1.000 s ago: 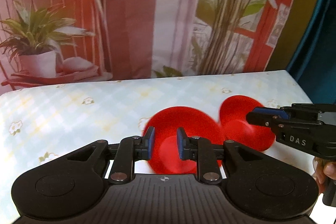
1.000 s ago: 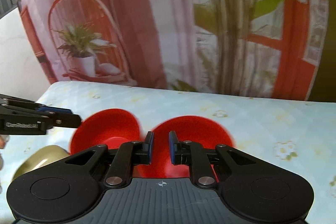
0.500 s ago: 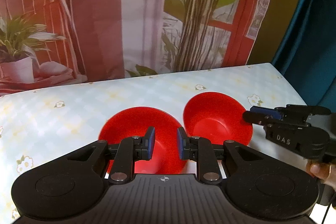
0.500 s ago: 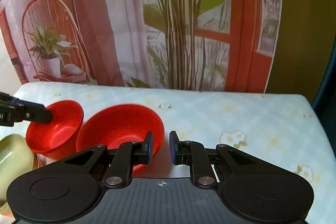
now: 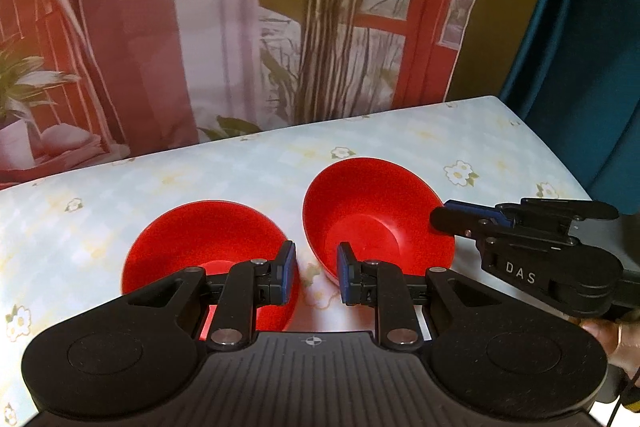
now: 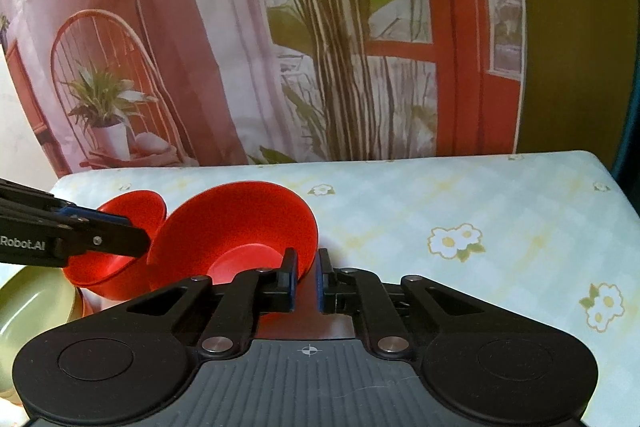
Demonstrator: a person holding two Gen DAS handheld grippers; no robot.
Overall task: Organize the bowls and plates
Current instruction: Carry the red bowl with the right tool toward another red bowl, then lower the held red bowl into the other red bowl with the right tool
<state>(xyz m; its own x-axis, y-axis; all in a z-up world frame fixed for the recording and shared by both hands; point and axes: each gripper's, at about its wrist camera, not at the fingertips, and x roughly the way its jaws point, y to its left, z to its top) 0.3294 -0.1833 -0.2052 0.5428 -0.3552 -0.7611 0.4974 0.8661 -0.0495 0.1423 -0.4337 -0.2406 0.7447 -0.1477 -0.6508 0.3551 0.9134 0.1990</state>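
Note:
Two red bowls are in view. In the left wrist view the left bowl sits on the table, with my left gripper just right of its rim, open and empty. The right bowl is tilted, and my right gripper holds its right rim. In the right wrist view my right gripper is shut on the near rim of that tilted bowl. The other red bowl lies behind the left gripper's fingers.
The table has a pale checked cloth with flowers. A green dish sits at the left edge in the right wrist view. A printed backdrop stands behind the table. A blue curtain hangs to the right.
Both grippers have swung right and closer to the bowls. The right bowl has been tipped up on the right gripper's side. The left gripper's jaws have opened wider.

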